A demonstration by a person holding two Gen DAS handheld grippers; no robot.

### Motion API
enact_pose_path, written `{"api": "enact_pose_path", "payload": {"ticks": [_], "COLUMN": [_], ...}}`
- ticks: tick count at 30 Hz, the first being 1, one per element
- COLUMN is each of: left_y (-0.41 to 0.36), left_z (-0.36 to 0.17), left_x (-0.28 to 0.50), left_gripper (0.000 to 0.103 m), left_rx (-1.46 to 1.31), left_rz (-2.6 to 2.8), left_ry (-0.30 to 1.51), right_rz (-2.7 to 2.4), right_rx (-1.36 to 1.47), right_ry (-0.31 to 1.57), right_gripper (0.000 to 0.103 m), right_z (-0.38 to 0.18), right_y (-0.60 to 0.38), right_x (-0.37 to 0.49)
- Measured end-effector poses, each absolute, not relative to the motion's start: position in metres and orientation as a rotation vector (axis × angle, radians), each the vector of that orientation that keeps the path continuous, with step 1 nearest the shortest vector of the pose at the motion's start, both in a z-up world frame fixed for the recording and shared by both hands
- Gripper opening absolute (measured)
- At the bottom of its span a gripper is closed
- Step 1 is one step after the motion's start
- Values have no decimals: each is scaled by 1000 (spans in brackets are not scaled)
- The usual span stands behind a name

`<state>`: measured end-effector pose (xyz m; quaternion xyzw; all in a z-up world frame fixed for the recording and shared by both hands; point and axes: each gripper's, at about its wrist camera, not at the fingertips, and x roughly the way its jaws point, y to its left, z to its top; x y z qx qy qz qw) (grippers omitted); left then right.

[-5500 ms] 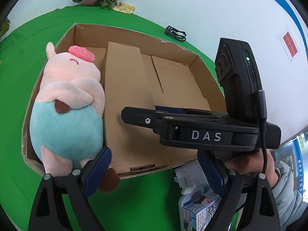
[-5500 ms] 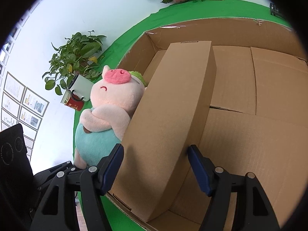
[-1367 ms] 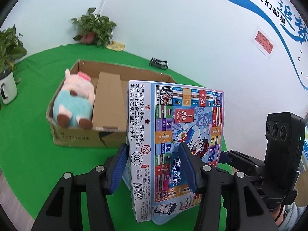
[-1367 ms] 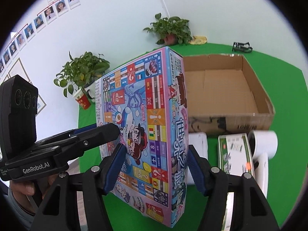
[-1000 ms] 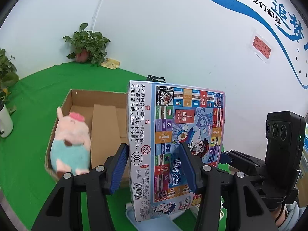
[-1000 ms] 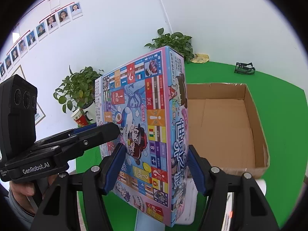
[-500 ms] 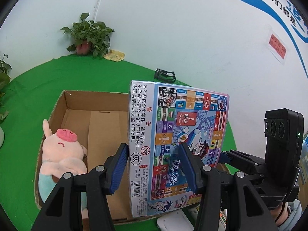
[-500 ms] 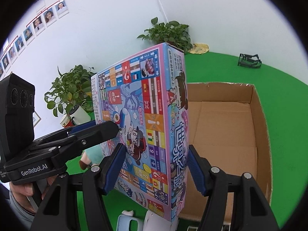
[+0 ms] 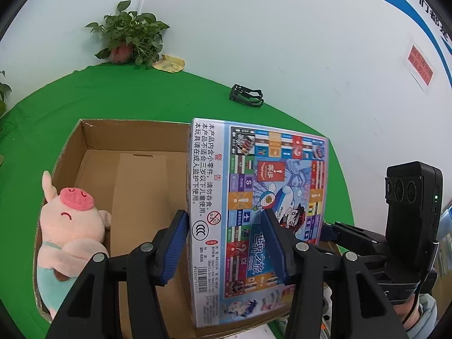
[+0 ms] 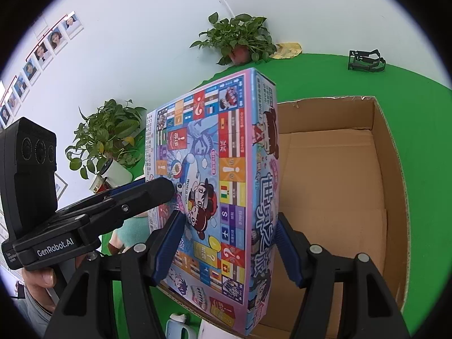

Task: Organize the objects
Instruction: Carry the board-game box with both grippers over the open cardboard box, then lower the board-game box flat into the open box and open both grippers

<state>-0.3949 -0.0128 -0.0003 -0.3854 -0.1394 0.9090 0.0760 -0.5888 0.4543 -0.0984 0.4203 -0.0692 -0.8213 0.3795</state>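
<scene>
A colourful board-game box (image 9: 254, 214) (image 10: 223, 186) stands upright on edge, carried by both grippers over the near part of an open cardboard box (image 9: 93, 138) (image 10: 392, 169). My left gripper (image 9: 226, 240) is shut on one narrow side of the game box, and my right gripper (image 10: 230, 244) is shut on the opposite side. A pink plush pig (image 9: 67, 226) in teal trousers lies in the left compartment, beside a cardboard divider (image 9: 138, 197). The right compartment's floor shows bare in the right wrist view.
Green cloth covers the table (image 9: 127, 93). A potted plant (image 9: 130, 36) and a black clip (image 9: 247, 96) sit at the back by the white wall. Another plant in a white mug (image 10: 110, 152) stands to the left. White bottles and packages (image 10: 178, 326) lie below the carton's near edge.
Both grippers have carried the game box forward and slightly down, from in front of the carton to over its near part. The carton and pig now appear larger and closer.
</scene>
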Motion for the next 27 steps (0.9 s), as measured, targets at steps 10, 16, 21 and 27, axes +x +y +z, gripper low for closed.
{"api": "enact_pose_path", "payload": {"ticks": [10, 16, 21, 27], "left_y": [-2, -11, -18, -13], "left_z": [-31, -61, -79, -73], "left_x": [-419, -426, -431, -423], "left_gripper": [50, 50, 50, 62], "left_rx": [-1321, -1434, -1489, -1439], "left_rz": [2686, 2692, 2709, 2770], "left_ry": [-421, -447, -450, -355], "right_rz": [-2008, -1935, -1949, -1971], "right_rx": [1206, 1294, 1334, 1393], "right_ry": [-219, -234, -179, -106], "right_gripper": [64, 64, 64, 67], "right_z": [-127, -152, -165, -173], "right_y": [464, 454, 439, 433], "right_x": [-604, -614, -617, -617]}}
